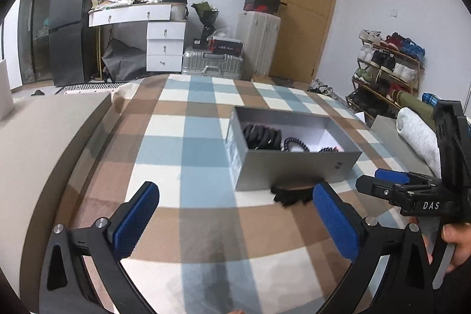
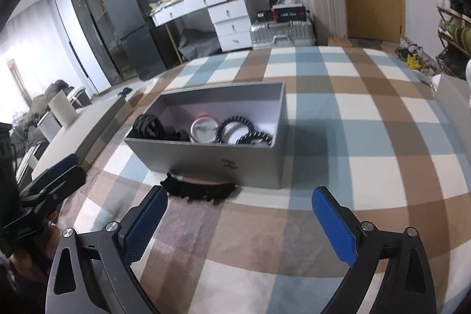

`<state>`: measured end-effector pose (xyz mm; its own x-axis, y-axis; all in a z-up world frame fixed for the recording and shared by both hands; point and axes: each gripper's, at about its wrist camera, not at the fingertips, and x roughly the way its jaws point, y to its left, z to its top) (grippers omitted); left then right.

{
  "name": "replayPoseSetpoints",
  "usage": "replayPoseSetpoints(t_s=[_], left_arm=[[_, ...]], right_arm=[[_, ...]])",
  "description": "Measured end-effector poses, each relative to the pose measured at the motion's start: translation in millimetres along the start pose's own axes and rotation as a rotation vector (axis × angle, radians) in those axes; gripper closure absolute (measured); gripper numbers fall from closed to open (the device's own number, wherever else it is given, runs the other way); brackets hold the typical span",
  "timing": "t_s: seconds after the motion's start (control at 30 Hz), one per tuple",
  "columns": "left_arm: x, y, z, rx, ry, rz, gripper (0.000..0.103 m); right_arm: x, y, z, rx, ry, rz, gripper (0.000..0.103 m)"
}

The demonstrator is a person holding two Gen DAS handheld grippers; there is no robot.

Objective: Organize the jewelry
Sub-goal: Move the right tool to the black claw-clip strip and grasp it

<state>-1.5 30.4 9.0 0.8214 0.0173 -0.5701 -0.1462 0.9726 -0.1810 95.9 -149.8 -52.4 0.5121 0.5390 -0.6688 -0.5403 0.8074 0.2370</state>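
A grey open box (image 2: pixel 223 158) sits on the checked cloth; it also shows in the left wrist view (image 1: pixel 294 164). Inside it lie black coiled bands (image 2: pixel 150 125), a round silver piece (image 2: pixel 203 131) and black bead bracelets (image 2: pixel 235 127). A black bracelet (image 2: pixel 200 189) lies on the cloth against the box's near wall; in the left wrist view (image 1: pixel 290 194) it is by my left gripper's right finger. My left gripper (image 1: pixel 235 214) is open and empty above the cloth. My right gripper (image 2: pixel 240 214) is open and empty, just in front of the black bracelet.
The checked cloth (image 2: pixel 338 137) covers a bed or table. A beige padded edge (image 1: pixel 44 143) runs along the left. A grey rolled cloth (image 1: pixel 418 134) lies at the right. Behind are a fridge, a white desk, suitcases and a shoe rack.
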Motion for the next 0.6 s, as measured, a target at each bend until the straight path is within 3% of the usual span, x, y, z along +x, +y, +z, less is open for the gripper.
replayPoseSetpoints(t_s=[0.1,0.2,0.4,0.5,0.6], left_arm=[[1.9,8.0,-2.5,-0.003,0.029,-0.012,0.001],[-6.2,17.8,-4.7,-0.006,-0.011,-0.005,0.001],[-1.5,40.1,-8.1,-0.112,-0.009,-0.025,0.001],[2.2,39.1,-9.4,-0.112,0.011,-0.033,0.001],[0.9,37.6,-9.8,-0.1,0.014,-0.036,0.001]], right_arm=[[2.2,7.1,-2.8,-0.008,0.018,-0.009,0.003],[-2.9,10.4,-6.7,-0.006,0.011,-0.014,0.003],[-4.3,8.0,-14.1,-0.003,0.02,-0.046,0.002],[-12.9,-0.4,-17.7,0.005,-0.008,-0.066,0.002],[-9.1,-4.6,-16.6,0.017,0.019,-0.056,0.002]])
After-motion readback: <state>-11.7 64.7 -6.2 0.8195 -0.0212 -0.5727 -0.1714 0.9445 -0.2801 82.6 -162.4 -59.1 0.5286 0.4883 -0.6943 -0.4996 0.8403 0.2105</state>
